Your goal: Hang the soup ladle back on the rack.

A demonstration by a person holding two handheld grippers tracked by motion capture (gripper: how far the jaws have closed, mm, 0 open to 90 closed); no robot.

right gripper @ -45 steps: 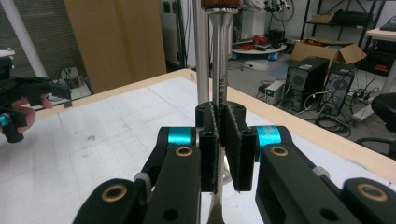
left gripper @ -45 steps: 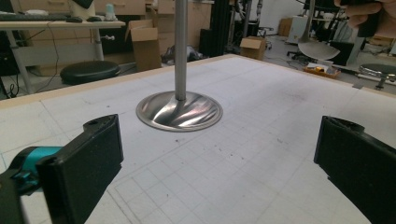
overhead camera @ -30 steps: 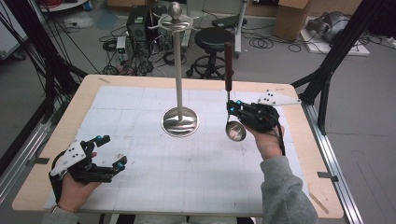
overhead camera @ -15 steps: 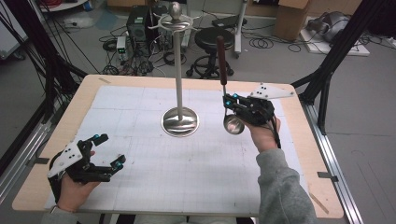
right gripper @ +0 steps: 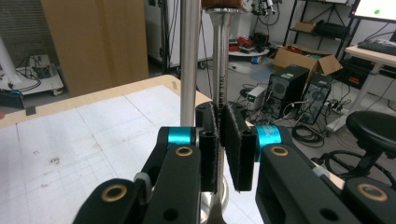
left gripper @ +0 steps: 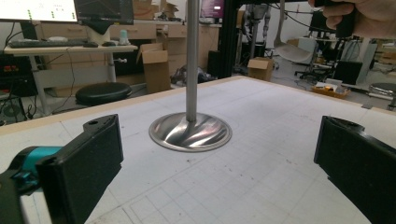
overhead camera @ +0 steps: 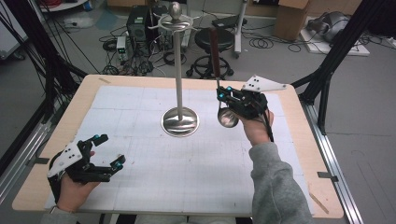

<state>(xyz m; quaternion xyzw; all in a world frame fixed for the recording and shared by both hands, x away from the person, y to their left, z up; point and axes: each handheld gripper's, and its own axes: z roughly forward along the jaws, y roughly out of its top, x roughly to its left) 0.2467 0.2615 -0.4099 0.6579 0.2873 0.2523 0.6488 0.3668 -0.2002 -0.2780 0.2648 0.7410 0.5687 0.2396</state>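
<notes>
A steel ladle with a dark brown handle (overhead camera: pixel 215 46) hangs upright, its bowl (overhead camera: pixel 227 117) above the mat right of the stand. My right gripper (overhead camera: pixel 219 95) is shut on the ladle's thin shaft (right gripper: pixel 219 70), with the pads (right gripper: pixel 209 140) pressed on both sides. The metal stand's pole (overhead camera: pixel 179 70) rises from a round base (overhead camera: pixel 180 122) to hooks and a ball top (overhead camera: pixel 175 9). In the right gripper view the pole (right gripper: pixel 189 60) stands just left of the shaft. My left gripper (overhead camera: pixel 109 149) rests open at the near left, facing the base (left gripper: pixel 190 132).
A white gridded mat (overhead camera: pixel 196 172) covers the wooden table (overhead camera: pixel 299 154). Behind the far edge stand a black stool (overhead camera: pixel 212 39), a computer tower (overhead camera: pixel 137 23) and loose cables. Black frame struts (overhead camera: pixel 334 60) flank the table.
My right gripper has carried the ladle up and a little left, nearer the stand's pole. The left gripper has stayed where it was.
</notes>
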